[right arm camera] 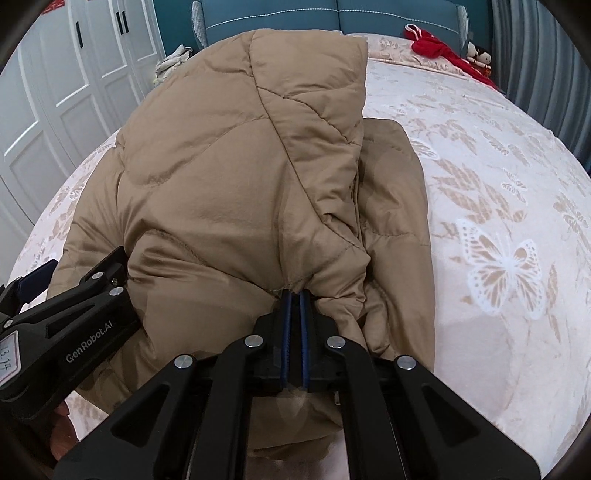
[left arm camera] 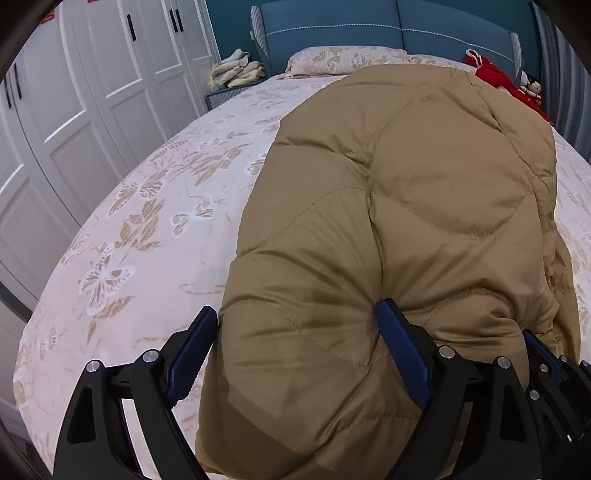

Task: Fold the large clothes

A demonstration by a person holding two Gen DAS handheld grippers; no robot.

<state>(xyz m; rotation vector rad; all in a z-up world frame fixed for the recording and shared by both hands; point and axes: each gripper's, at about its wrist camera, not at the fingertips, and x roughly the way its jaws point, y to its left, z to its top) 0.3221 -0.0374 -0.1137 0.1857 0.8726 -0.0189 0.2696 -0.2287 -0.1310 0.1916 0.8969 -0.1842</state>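
A tan quilted puffer jacket (left arm camera: 424, 184) lies folded in a bulky heap on the bed (left arm camera: 147, 221). In the left wrist view my left gripper (left arm camera: 295, 332) straddles the jacket's thick near edge with jaws wide; its right finger (left arm camera: 399, 339) dents the fabric and the left pad rests against the edge. In the right wrist view my right gripper (right arm camera: 294, 295) is shut on a pinched bunch of the jacket (right arm camera: 221, 166) at its near edge. The left gripper (right arm camera: 74, 273) shows at the left of that view, on the same edge.
The floral bedspread (right arm camera: 498, 184) stretches open on both sides of the jacket. A pillow (left arm camera: 332, 59) and blue headboard (left arm camera: 369, 26) are at the far end, with red clothing (left arm camera: 495, 75) at the far right. White wardrobe doors (left arm camera: 74, 110) line the left.
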